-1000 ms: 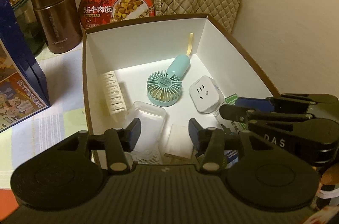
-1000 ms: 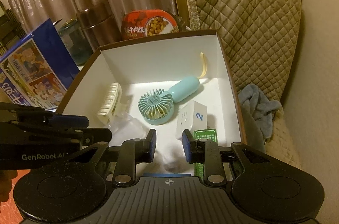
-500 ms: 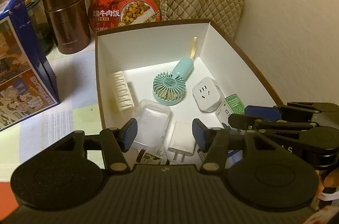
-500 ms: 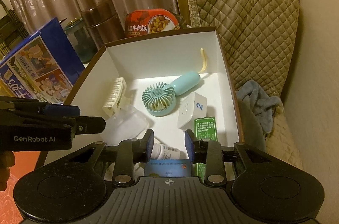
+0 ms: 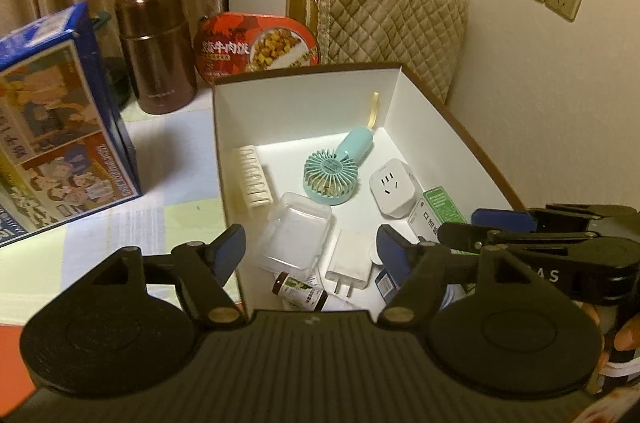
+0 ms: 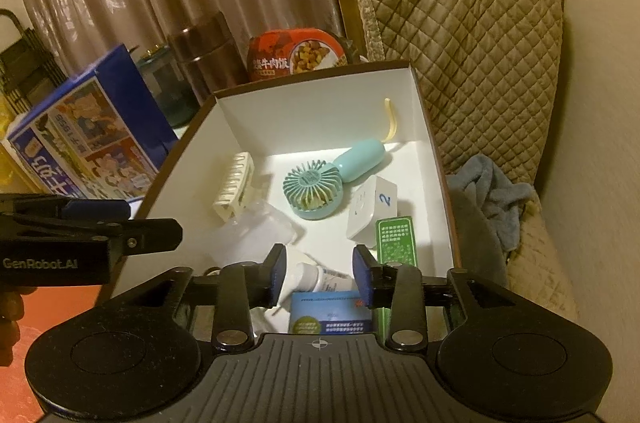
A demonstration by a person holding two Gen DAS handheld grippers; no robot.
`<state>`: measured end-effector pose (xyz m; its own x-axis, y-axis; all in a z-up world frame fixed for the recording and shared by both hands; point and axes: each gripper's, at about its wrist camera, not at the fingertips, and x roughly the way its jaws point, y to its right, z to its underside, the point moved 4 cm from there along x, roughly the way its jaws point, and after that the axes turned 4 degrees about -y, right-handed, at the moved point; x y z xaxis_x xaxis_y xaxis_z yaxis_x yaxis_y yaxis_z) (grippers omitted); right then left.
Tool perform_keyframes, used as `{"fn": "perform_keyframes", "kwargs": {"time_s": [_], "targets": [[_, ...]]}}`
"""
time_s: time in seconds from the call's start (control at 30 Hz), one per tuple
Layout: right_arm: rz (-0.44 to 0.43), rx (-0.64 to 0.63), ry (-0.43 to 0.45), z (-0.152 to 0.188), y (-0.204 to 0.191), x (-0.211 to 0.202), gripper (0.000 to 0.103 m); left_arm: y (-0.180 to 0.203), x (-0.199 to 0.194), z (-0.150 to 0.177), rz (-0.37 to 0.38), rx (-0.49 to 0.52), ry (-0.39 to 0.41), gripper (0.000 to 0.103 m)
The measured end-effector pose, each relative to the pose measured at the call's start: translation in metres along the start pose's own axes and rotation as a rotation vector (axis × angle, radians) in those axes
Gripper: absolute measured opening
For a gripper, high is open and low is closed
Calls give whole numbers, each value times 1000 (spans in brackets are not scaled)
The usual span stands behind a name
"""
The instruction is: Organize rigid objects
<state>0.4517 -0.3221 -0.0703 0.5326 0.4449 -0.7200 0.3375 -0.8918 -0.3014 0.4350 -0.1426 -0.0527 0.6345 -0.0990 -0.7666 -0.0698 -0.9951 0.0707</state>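
Left wrist view, left gripper (image 5: 311, 250) jaws opening, empty, white charger (image 5: 349, 261) lying in box (image 5: 304, 87) below them

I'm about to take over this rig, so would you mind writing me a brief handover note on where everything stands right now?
Left tongs: opening wide, nothing between them, above the near end of the white box.
Right tongs: also opening, empty, over the same box.
In the box: teal handheld fan, white socket adapter, cream hair clip, clear plastic case, white charger, small bottle, green-labelled box, blue card.
Done: these are all boxed.
Left: I cannot see anything else loose to box.
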Motion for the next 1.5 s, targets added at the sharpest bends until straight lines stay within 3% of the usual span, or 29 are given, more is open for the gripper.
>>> {"fn": "perform_keyframes", "kwargs": {"time_s": [0.27, 0.77, 1.5], "targets": [[14, 16, 37, 11, -8, -28, 57, -6, -42, 16, -38, 13, 70, 75], [25, 18, 8, 47, -42, -66, 58, -36, -103, 66, -88, -37, 41, 75], [-1, 0, -33, 137, -149, -116, 58, -89, -205, 178, -93, -98, 27, 74]]}}
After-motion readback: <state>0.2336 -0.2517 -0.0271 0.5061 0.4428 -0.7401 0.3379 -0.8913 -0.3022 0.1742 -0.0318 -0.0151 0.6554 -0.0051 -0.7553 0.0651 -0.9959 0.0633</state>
